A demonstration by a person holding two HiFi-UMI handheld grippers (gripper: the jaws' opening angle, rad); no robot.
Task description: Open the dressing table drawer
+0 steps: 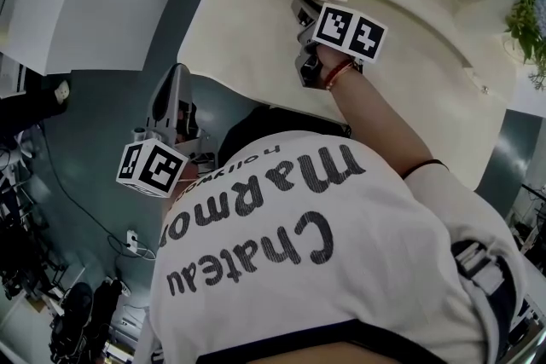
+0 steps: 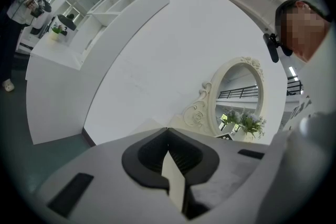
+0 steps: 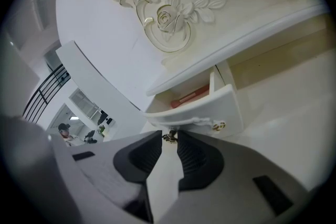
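The head camera looks steeply down over a white printed shirt (image 1: 324, 268) onto the cream wooden dressing bench (image 1: 247, 30). The right hand-held gripper (image 3: 169, 135) camera sits close before the small cream open drawer (image 3: 197, 107), which both views share. The left hand-held gripper (image 2: 167, 130) camera faces a plain white wall (image 2: 173, 44) farther off.

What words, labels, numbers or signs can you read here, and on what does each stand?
"Chateau": person's white T-shirt, upside down in the head view.
"Marmo": same T-shirt; its end is cut off.
Small line beside it: perhaps "Hollywo", too small to be sure.
Marker cubes: patterns only, no letters.
Both gripper views: none.
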